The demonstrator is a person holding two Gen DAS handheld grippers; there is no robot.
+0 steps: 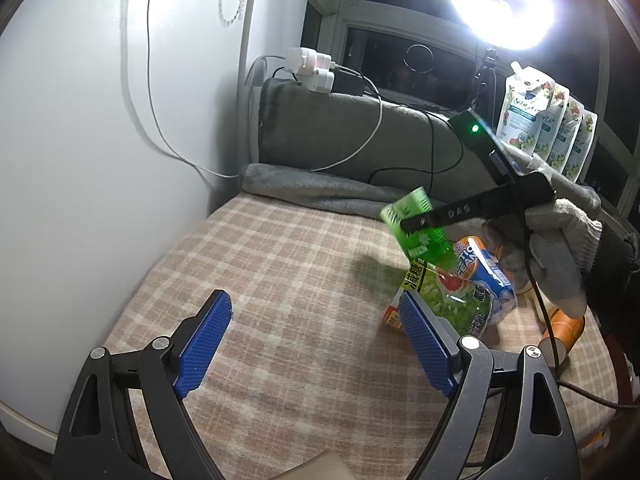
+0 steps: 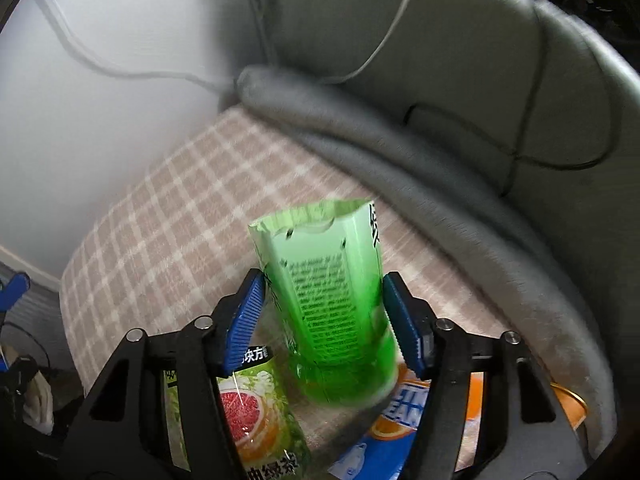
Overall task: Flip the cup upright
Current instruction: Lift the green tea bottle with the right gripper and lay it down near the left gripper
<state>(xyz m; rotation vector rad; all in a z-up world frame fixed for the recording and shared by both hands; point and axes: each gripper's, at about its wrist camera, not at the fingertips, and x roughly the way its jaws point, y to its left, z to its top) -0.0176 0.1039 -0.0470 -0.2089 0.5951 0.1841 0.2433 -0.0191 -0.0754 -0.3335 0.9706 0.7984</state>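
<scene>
A green translucent cup [image 2: 332,300] with printed text is held between the blue pads of my right gripper [image 2: 324,316], lifted above the checked cloth and blurred. In the left wrist view the cup [image 1: 416,228] hangs tilted in the air, with the right gripper's black finger [image 1: 460,214] across it and a gloved hand [image 1: 560,248] behind. My left gripper [image 1: 316,344] is open and empty, low over the cloth, left of the cup.
Several drink cups lie on the checked cloth [image 1: 280,264]: a grapefruit green tea cup [image 1: 452,300], a blue and orange cup [image 1: 484,276] and an orange one [image 1: 564,328]. A grey blanket roll [image 1: 320,188], white wall [image 1: 100,140], cables and a bright lamp [image 1: 504,0] surround the surface.
</scene>
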